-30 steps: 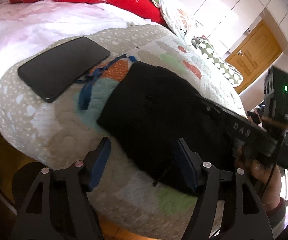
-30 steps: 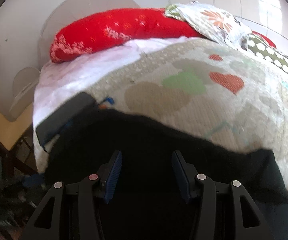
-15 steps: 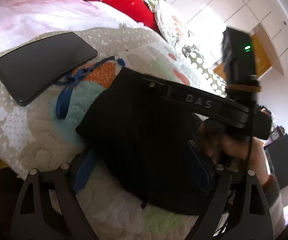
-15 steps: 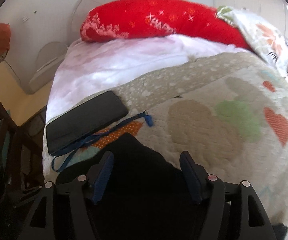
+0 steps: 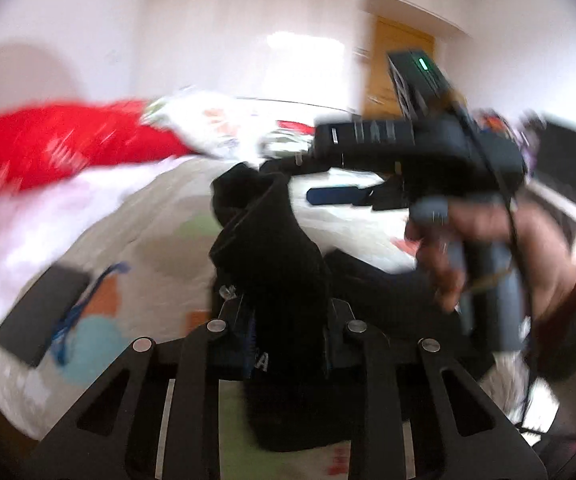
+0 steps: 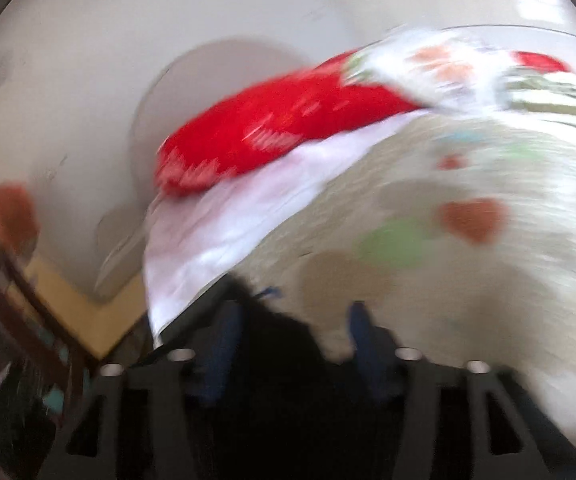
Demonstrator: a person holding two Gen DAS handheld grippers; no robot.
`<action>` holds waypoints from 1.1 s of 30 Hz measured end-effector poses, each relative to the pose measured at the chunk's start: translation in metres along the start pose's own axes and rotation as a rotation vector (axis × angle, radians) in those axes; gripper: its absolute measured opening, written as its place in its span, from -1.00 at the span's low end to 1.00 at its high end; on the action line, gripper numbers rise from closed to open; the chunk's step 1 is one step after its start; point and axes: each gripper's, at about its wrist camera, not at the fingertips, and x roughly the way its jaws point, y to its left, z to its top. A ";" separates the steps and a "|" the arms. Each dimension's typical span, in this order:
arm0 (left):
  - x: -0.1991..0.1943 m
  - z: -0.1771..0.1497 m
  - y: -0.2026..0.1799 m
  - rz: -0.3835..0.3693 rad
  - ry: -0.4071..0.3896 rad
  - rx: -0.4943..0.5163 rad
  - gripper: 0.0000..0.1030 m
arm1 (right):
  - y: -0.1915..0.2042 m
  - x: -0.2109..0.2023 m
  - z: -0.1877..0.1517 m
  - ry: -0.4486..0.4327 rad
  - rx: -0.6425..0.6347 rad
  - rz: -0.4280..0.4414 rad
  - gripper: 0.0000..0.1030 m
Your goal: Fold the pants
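**Q:** Left wrist view, left to right. What do you have?

**Me:** Blurred frame. Far left, a black phone (image 5: 40, 316) flat on the quilt (image 5: 156, 240), with a blue lanyard (image 5: 76, 316) just beside it. Red pillow (image 5: 56, 152) behind, up against the wall. Centre: my left gripper (image 5: 288, 328) is clamped on the black pants (image 5: 264, 248); the cloth is pinched between the blue pads and rises in a bunched column above them. More black cloth lies on the quilt below and to the right. Right: my right hand (image 5: 483, 248) around the handle of the other tool, whose body sits above the pants, with one blue finger (image 5: 335, 195) showing near the top of the cloth.

**Q:** Right wrist view?

**Me:** More blur. Wooden furniture (image 6: 20, 320) at far left, then the wall. Red pillow (image 6: 272, 120) on the white sheet (image 6: 228, 220), then the heart-patterned quilt (image 6: 467, 248) to the right. My right gripper (image 6: 293, 344) at the bottom centre: fingers stand apart, dark cloth of the pants (image 6: 280, 360) between them at the lower part. Whether they touch the cloth, I cannot tell.
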 end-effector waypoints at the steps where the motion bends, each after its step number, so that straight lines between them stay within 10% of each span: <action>1: 0.006 -0.004 -0.014 -0.019 0.012 0.033 -0.60 | -0.013 -0.016 -0.004 -0.016 0.053 -0.004 0.44; 7: 0.029 -0.033 -0.060 -0.069 0.095 0.118 -0.61 | -0.071 -0.058 -0.061 0.017 0.377 0.041 0.53; 18: 0.028 -0.044 -0.076 0.014 0.083 0.252 -0.60 | -0.044 -0.041 -0.080 0.066 0.343 0.106 0.53; 21: 0.027 -0.040 -0.079 0.015 0.091 0.254 -0.60 | -0.035 -0.032 -0.079 0.104 0.225 0.004 -0.36; 28: 0.014 -0.008 -0.108 -0.168 0.042 0.216 -0.57 | -0.045 -0.106 -0.072 -0.071 0.168 -0.035 -0.63; 33: 0.028 -0.018 -0.105 -0.377 0.218 0.119 0.01 | -0.087 -0.120 -0.092 -0.043 0.195 -0.326 -0.65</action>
